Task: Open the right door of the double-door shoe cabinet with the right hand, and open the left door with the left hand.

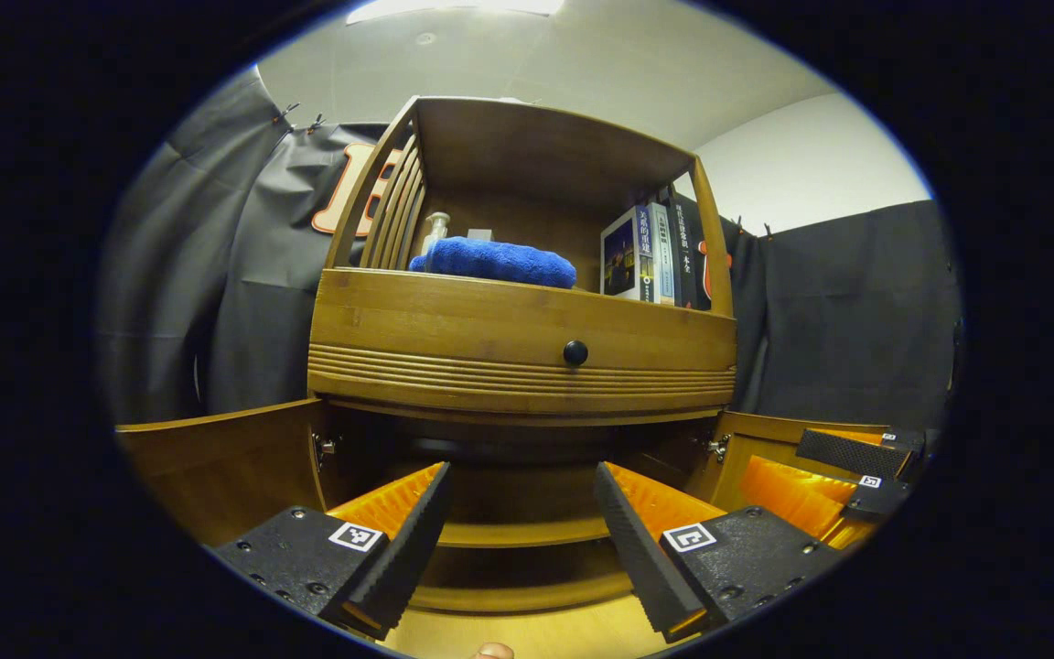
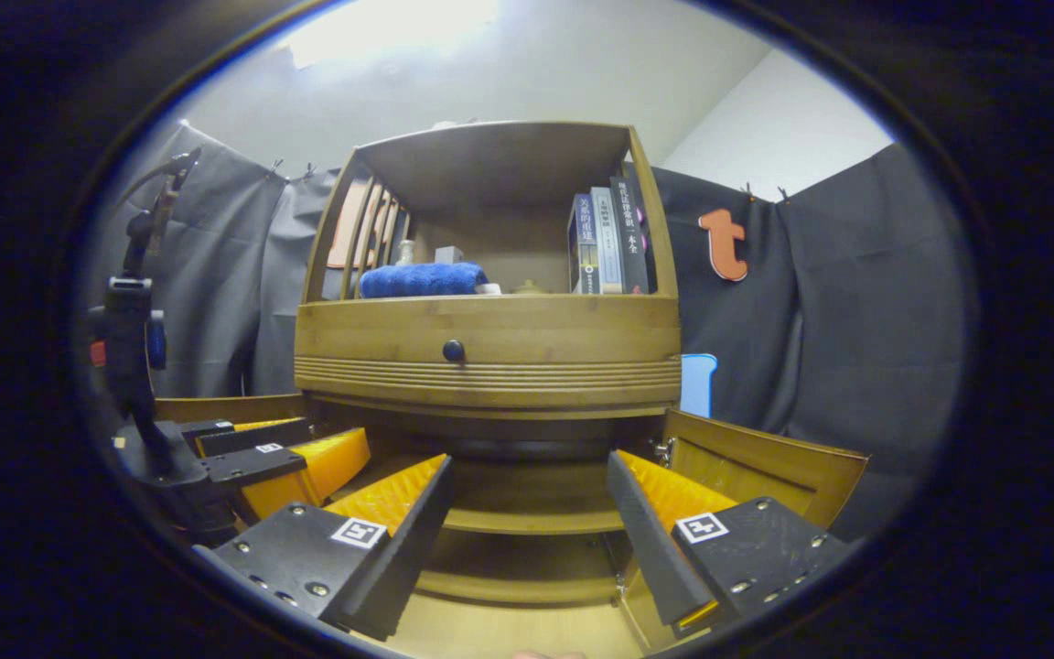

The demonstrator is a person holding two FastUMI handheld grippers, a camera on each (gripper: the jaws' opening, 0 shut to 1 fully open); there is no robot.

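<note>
Left gripper view: your left gripper (image 1: 521, 540) stands with its jaws apart and nothing between them, aimed into the lower bay of the shoe cabinet (image 1: 521, 339). The left door (image 1: 225, 462) is swung out at 9 o'clock, clear of the opening. The right door (image 1: 765, 439) is also swung out at 4 o'clock, with your right gripper (image 1: 856, 476) in front of it, jaws apart.

Right gripper view: your right gripper (image 2: 527, 540) is spread and holding nothing. The right door (image 2: 765, 471) stands open at 4 o'clock; the left door (image 2: 230, 407) at 9 o'clock, behind your left gripper (image 2: 257, 453). Inner shelves (image 2: 527, 522) are exposed.

Judgement: both doors appear open, so the task looks complete. The next move calls only for backing both tools off without knocking the doors.
</note>
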